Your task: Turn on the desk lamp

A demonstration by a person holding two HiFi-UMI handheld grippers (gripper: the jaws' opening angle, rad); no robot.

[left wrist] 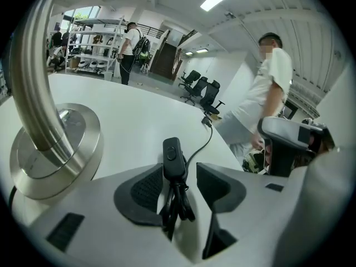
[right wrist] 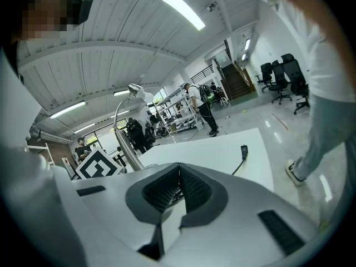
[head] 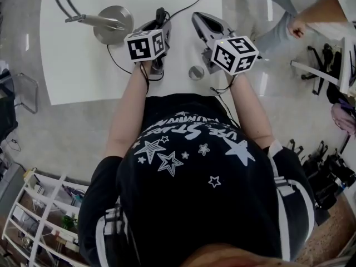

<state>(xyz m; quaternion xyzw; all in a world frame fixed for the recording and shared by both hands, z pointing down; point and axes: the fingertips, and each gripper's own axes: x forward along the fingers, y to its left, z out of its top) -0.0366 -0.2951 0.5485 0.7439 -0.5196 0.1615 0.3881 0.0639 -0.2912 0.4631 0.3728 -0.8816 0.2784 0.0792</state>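
Your left gripper (left wrist: 179,174) is open, with the cord switch (left wrist: 172,156) between its jaws and the lamp base (left wrist: 55,149) just left. Your right gripper (right wrist: 179,177) is closed on nothing.

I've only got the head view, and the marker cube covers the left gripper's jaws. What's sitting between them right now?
Observer: In the left gripper view, the lamp cord's black inline switch stands between the jaws of the left gripper. The jaws are apart, with a gap on the switch's right side.
Operator: Is the right gripper holding anything?
Observer: No. In its own view the right gripper has its jaws together and nothing is between them.
Operator: Which way is the switch's button facing?
Observer: Toward the left gripper's camera. A bunch of looped cord hangs just below the switch.
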